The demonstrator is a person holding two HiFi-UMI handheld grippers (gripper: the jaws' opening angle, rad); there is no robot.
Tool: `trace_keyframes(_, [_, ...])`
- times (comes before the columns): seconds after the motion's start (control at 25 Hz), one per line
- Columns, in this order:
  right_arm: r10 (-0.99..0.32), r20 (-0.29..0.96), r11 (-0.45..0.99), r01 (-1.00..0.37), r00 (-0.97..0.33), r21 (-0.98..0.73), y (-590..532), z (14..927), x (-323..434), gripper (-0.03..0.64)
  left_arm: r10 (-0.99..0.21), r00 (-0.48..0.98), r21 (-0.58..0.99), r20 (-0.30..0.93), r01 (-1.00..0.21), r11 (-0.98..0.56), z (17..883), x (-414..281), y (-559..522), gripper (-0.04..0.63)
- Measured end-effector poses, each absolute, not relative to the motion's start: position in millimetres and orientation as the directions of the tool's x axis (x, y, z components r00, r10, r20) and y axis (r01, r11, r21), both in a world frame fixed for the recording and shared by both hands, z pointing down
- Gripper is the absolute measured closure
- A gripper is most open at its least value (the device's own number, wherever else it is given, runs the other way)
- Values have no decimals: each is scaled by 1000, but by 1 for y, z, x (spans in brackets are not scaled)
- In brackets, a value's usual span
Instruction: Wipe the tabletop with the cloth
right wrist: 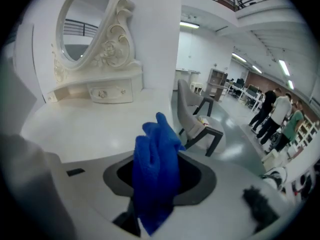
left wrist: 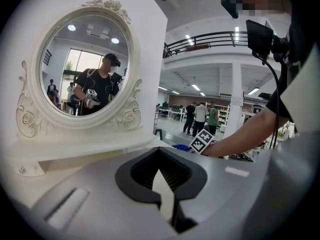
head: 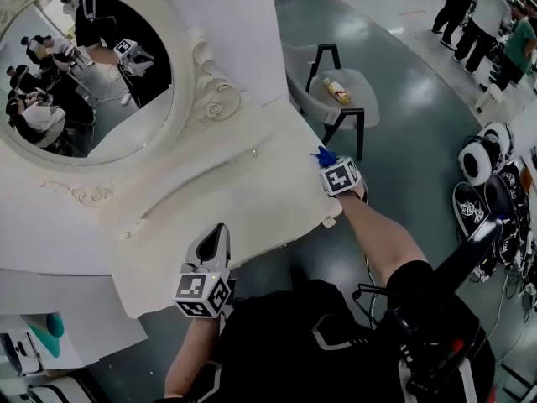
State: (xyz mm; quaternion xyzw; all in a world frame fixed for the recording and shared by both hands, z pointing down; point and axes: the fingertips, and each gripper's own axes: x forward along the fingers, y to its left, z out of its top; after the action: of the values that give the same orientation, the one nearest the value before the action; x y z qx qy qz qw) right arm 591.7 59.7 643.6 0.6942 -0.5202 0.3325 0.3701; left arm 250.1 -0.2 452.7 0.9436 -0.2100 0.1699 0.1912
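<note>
The right claw (head: 331, 164) is clamped on the cloth (right wrist: 156, 170), bunched at the desk's (head: 252, 201) right edge (ready to wipe, I'd guess). The left claw (head: 220, 232), closed and empty, hangs clear at the front.

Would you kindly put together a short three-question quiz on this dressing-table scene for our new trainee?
1. True or false: the left gripper holds the cloth.
2. What colour is the cloth? A red, B blue, C green.
3. Missing word: a bottle lies on the ___ beyond the table.
Key: 1 false, the right gripper holds it; 2 B; 3 chair.
</note>
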Motion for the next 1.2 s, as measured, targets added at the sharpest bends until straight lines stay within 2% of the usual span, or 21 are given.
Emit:
trace_keyframes(0.12, [-459, 830, -187, -948, 316, 258, 57, 631, 594, 457, -350, 848, 300, 398, -481, -824, 456, 230, -1, 588])
trace_keyframes(0.2, [-504, 806, -169, -951, 309, 259, 42, 617, 573, 457, -376, 840, 305, 393, -504, -808, 459, 210, -6, 588])
trace_keyframes(0.36, [-629, 761, -77, -987, 158, 141, -9, 595, 464, 457, -424, 817, 322, 390, -553, -769, 466, 156, -15, 588])
trace_keyframes(0.52, [-668, 738, 154, -988, -98, 8, -61, 580, 302, 457, -515, 763, 327, 390, -638, -697, 465, 78, -25, 588])
trace_keyframes(0.68, [-622, 712, 351, -929, -326, -120, -91, 580, 139, 457, -599, 686, 315, 412, -725, -613, 470, -19, -37, 588])
trace_keyframes(0.92, [-491, 684, 545, -803, -540, -243, -106, 597, -63, 457, -721, 534, 291, 442, -845, -448, 479, -163, -43, 588])
trace_keyframes(1.2, [-386, 684, 662, -702, -619, -262, -110, 634, -224, 457, -778, 394, 261, 491, -918, -300, 497, -288, -14, 588])
